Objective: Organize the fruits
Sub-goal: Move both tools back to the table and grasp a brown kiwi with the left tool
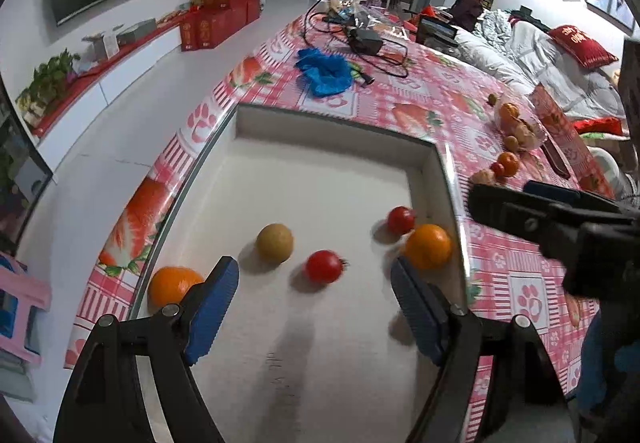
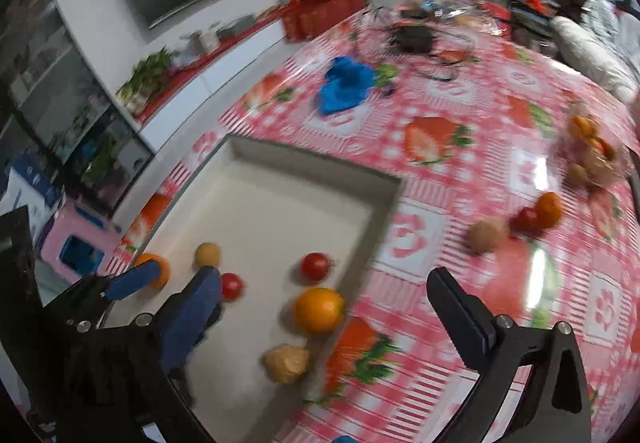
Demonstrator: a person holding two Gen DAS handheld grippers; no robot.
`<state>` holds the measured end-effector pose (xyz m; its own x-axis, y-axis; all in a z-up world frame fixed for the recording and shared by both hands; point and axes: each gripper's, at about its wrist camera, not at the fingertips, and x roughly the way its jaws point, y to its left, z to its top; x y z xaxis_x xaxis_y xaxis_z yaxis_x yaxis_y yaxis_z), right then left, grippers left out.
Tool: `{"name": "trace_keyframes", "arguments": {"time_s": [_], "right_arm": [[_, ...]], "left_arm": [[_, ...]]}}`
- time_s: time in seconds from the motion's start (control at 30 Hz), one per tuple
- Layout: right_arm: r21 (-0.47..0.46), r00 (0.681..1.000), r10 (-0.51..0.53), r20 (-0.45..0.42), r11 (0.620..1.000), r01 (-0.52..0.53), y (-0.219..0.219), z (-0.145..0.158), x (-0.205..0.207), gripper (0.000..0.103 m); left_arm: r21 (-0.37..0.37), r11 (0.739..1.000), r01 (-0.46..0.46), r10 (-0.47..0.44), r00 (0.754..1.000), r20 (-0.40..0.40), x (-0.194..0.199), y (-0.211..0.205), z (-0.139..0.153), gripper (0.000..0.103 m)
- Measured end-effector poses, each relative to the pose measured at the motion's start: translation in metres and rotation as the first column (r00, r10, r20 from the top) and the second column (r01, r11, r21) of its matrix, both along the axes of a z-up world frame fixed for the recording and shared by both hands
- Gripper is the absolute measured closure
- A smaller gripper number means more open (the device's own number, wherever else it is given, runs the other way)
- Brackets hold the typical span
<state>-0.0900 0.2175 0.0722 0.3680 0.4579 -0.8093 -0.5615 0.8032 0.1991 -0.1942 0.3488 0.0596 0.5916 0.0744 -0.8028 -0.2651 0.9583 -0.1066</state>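
A shallow white box (image 1: 240, 123) lies on the pink tablecloth. In it are two oranges (image 1: 172, 285) (image 1: 428, 246), two red tomatoes (image 1: 324, 266) (image 1: 401, 220), a tan round fruit (image 1: 275, 243) and a pale lumpy fruit (image 2: 287, 363). My left gripper (image 1: 316, 303) hovers open over the box, the nearer tomato just beyond its tips. My right gripper (image 2: 324, 295) stands wide open above the box's right wall, with an orange (image 2: 320, 310) lying beneath it, untouched. Outside the box wait a brown fruit (image 2: 486, 235), a tomato (image 2: 528, 220) and an orange (image 2: 550, 208).
A clear bowl of fruit (image 1: 516, 121) sits at the right, beside a red box (image 1: 560, 127). A blue cloth (image 1: 324, 71) and a black box with cables (image 1: 366, 41) lie farther back. The table edge runs close along the box's left side.
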Motion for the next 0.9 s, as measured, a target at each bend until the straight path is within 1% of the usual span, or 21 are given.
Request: {"name": "trace_keyframes", "arguments": {"time_s": [0.1, 0.17, 0.3, 0.33, 0.4, 0.5, 0.6, 0.67, 0.73, 0.87, 0.9], "right_arm": [[0.016, 0.998, -0.06, -0.003, 0.998, 0.06, -0.029, 0.003, 0.007, 0.0], [0.018, 0.993, -0.12, -0.011, 0.993, 0.12, -0.056, 0.002, 0.014, 0.0], [0.024, 0.969, -0.237, -0.061, 0.971, 0.239, -0.109, -0.01, 0.025, 0.0], [0.023, 0.956, -0.28, -0.08, 0.959, 0.283, -0.129, -0.016, 0.029, 0.0], [0.013, 0.937, -0.335, -0.096, 0.941, 0.337, -0.153, -0.023, 0.033, 0.0], [-0.022, 0.892, -0.44, -0.106, 0.898, 0.44, -0.196, -0.036, 0.036, 0.0], [-0.062, 0.831, -0.546, -0.108, 0.838, 0.542, -0.239, -0.049, 0.039, 0.0], [-0.079, 0.811, -0.577, -0.099, 0.817, 0.572, -0.259, -0.054, 0.039, 0.0], [-0.098, 0.794, -0.604, -0.073, 0.796, 0.597, -0.276, -0.057, 0.037, 0.0], [-0.108, 0.758, -0.652, -0.005, 0.754, 0.648, -0.306, -0.062, 0.033, 0.0], [-0.108, 0.754, -0.657, 0.0, 0.75, 0.653, -0.312, -0.064, 0.033, 0.0]], "left_arm": [[0.017, 1.0, 0.026, -0.026, 1.0, 0.004, 0.004, -0.014, 0.01, 0.021], [0.026, 0.999, 0.046, -0.046, 0.999, 0.007, 0.006, -0.025, 0.016, 0.021], [0.037, 0.993, 0.109, -0.11, 0.994, 0.002, 0.014, -0.055, 0.028, 0.021], [0.04, 0.991, 0.125, -0.125, 0.992, -0.001, 0.017, -0.063, 0.03, 0.021], [0.043, 0.987, 0.155, -0.155, 0.988, -0.008, 0.023, -0.078, 0.035, 0.021], [0.062, 0.98, 0.189, -0.188, 0.982, -0.02, 0.034, -0.1, 0.041, 0.021], [0.083, 0.97, 0.23, -0.228, 0.973, -0.033, 0.05, -0.124, 0.046, 0.021], [0.101, 0.962, 0.255, -0.252, 0.967, -0.04, 0.064, -0.141, 0.05, 0.021], [0.117, 0.957, 0.265, -0.261, 0.964, -0.045, 0.079, -0.156, 0.053, 0.021], [0.098, 0.953, 0.286, -0.282, 0.958, -0.051, 0.112, -0.183, 0.056, 0.021], [0.099, 0.951, 0.294, -0.29, 0.956, -0.051, 0.122, -0.191, 0.056, 0.021]]}}
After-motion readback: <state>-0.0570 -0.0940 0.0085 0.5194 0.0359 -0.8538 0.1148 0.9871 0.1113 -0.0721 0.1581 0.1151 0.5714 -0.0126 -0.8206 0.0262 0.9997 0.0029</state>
